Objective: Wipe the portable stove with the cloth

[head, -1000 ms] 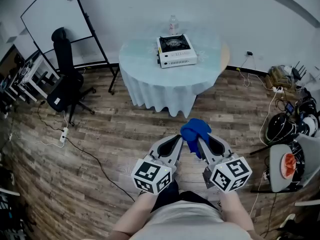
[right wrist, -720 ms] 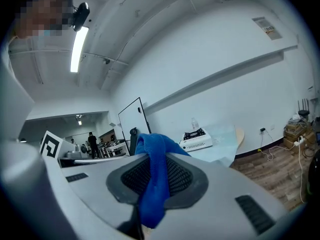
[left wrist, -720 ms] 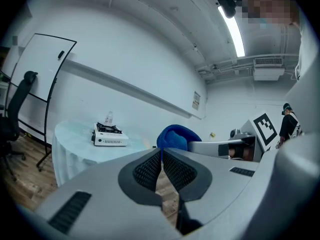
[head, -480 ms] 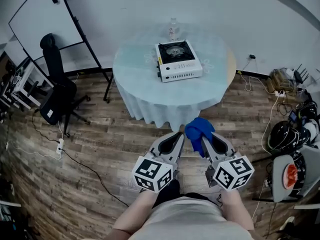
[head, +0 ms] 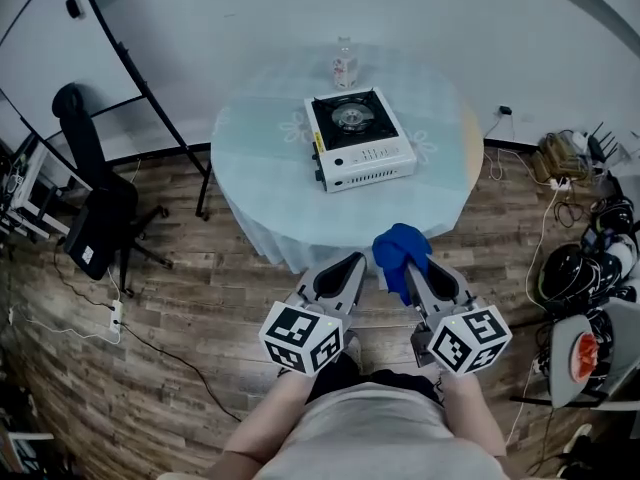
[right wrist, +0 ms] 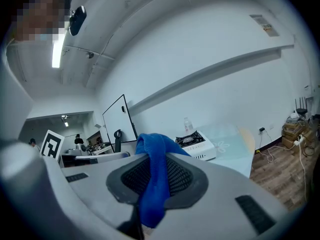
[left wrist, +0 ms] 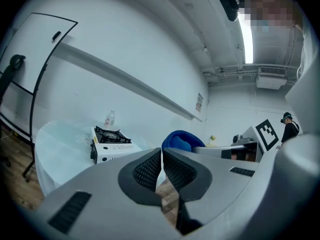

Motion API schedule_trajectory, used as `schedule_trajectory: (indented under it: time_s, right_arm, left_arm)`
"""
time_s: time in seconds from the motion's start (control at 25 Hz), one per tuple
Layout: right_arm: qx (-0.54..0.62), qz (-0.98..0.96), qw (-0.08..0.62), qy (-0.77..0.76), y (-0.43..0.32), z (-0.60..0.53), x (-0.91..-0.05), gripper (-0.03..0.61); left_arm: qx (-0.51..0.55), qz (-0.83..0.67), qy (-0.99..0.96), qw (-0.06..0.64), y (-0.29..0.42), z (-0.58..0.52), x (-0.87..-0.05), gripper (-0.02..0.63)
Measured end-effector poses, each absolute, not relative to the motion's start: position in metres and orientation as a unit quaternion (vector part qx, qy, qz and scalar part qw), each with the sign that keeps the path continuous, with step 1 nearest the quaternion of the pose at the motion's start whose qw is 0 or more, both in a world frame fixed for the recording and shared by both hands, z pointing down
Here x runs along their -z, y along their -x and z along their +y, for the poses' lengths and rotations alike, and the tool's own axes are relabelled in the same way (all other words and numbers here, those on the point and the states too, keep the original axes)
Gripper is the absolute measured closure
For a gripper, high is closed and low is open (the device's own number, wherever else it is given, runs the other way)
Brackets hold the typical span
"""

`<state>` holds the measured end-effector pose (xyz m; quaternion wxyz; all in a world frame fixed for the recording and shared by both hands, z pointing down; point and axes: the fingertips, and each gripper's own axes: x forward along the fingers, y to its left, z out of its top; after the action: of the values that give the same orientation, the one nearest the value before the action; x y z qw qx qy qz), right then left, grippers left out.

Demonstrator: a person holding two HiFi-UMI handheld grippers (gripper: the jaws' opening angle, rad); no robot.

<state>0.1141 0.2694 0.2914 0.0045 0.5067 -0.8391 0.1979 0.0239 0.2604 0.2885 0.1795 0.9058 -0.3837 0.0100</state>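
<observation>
My right gripper (right wrist: 150, 156) is pinching the blue cloth (right wrist: 154, 189) between its closed jaws. The cloth is bunching above the tips and hanging down between the pads. My left gripper (left wrist: 161, 154) is keeping its jaws pressed together, with nothing between them. Both grippers are hovering side by side over the wooden floor (head: 180, 298), near the edge of the round table (head: 260, 183). The portable stove (head: 358, 140) is sitting on the table top, well apart from the cloth. A small bottle (head: 344, 65) is standing just behind the stove.
</observation>
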Motion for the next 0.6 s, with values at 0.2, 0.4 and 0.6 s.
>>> schedule_trajectory:
  time_s: [0.2,0.4,0.6]
  right_arm:
    - [-0.203,-0.834,0.006,-0.513,-0.108,0.239,-0.295,0.503]
    - [-0.207,-0.831,0.019,-0.516,-0.110,0.222,-0.302,0.503]
    - [-0.207,-0.836,0.014,-0.508,-0.112,0.197,-0.306,0.503]
  left_arm:
    - [-0.021,-0.371,-0.908,0.193,-0.021,0.232,-0.299,0.588]
    - [-0.025,-0.373,-0.905,0.203,-0.018,0.214,-0.307,0.588]
    - [-0.026,-0.381,-0.901,0.205,-0.018,0.195,-0.314,0.588]
